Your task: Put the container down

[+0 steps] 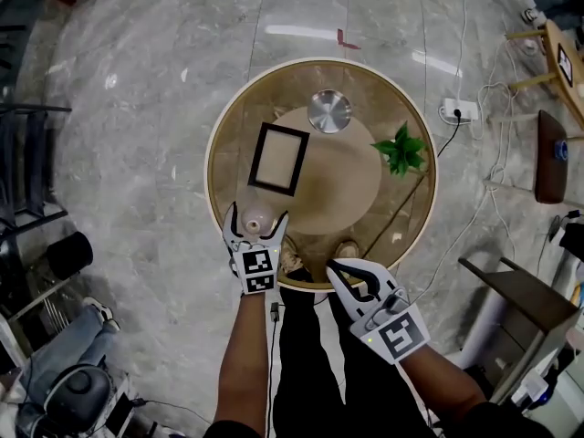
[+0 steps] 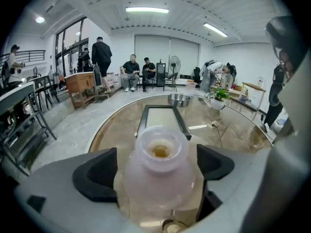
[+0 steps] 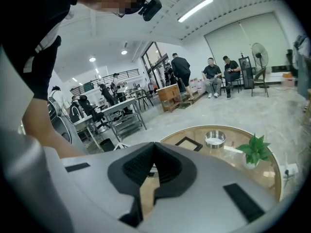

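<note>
A translucent whitish container (image 1: 258, 220) with a wide open mouth (image 2: 159, 149) stands upright on the round glass table (image 1: 219, 117), near its front edge. My left gripper (image 1: 257, 215) straddles it with the jaws spread wide. In the left gripper view a black pad (image 2: 95, 174) sits on each side of the container with a narrow gap, so neither pad presses on it. My right gripper (image 1: 336, 270) hangs just off the table's front edge, right of the left one. Its pads (image 3: 167, 166) meet with nothing between them.
On the table lie a black picture frame (image 1: 278, 158), a metal bowl (image 1: 329, 111) and a small potted plant (image 1: 401, 149). A power strip (image 1: 459, 110) with cables lies on the floor at the right. Wooden furniture (image 1: 550, 158) stands beyond it. People sit in the background.
</note>
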{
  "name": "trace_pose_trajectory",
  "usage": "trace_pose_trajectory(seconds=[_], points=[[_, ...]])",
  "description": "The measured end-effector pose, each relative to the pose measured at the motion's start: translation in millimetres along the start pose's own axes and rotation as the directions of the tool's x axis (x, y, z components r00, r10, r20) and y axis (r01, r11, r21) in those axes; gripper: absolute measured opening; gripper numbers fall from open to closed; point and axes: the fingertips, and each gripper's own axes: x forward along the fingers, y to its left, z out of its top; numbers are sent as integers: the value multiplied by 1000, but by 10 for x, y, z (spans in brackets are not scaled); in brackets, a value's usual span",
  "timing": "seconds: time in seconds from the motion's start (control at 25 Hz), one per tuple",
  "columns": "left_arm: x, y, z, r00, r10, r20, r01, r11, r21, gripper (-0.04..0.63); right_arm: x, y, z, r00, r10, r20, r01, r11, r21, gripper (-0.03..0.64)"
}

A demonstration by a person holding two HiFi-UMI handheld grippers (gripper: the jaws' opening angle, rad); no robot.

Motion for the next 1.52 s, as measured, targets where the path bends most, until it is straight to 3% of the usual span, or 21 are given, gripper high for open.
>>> trace_pose_trajectory(seconds=[0.24, 0.4, 0.52, 0.68, 0.76, 0.96, 1.08, 1.16, 1.28, 1.52], points=[[-841, -146, 592, 996, -33, 86, 33, 999, 11, 472, -129, 82, 470, 998, -1, 61, 3, 999, -36, 0], [-1470, -292, 995, 992, -58, 112, 60, 998, -12, 384, -248, 246, 750, 996, 27, 80, -22, 997, -69, -2], [-1995, -358, 1438, 983, -28, 183, 33, 999, -29, 308, -433, 431, 996, 996, 48, 72, -41, 995, -94, -1], [-2587, -408, 1966, 959, 31, 282, -17, 999, -51, 191, -719, 607, 1282, 996, 63, 64, -53, 988, -146, 0], [-2799, -393, 2254, 937, 25, 349, -3, 998, -64, 160, -770, 627, 1452, 995, 55, 80, -41, 985, -167, -1], [-3103, -387, 2877, 888, 3, 460, 7, 1000, -20, -9, -854, 563, 2038, 983, 31, 179, 5, 981, -193, 0], [-3370, -576, 3094, 867, -7, 498, 31, 999, -41, -9, -1113, 610, 2234, 981, 27, 190, 19, 971, -238, -2], [-3534, -673, 3167, 859, -33, 510, 49, 999, -18, -8, -1258, 615, 2263, 980, 12, 200, 41, 965, -259, -2], [-3700, -723, 3378, 831, -88, 549, 94, 995, 19, -8, -1363, 544, 2483, 972, -23, 235, 85, 962, -260, -2], [-3850, -773, 3459, 821, -127, 556, 137, 990, 24, -7, -1500, 538, 2754, 954, -40, 297, 132, 946, -297, -2]])
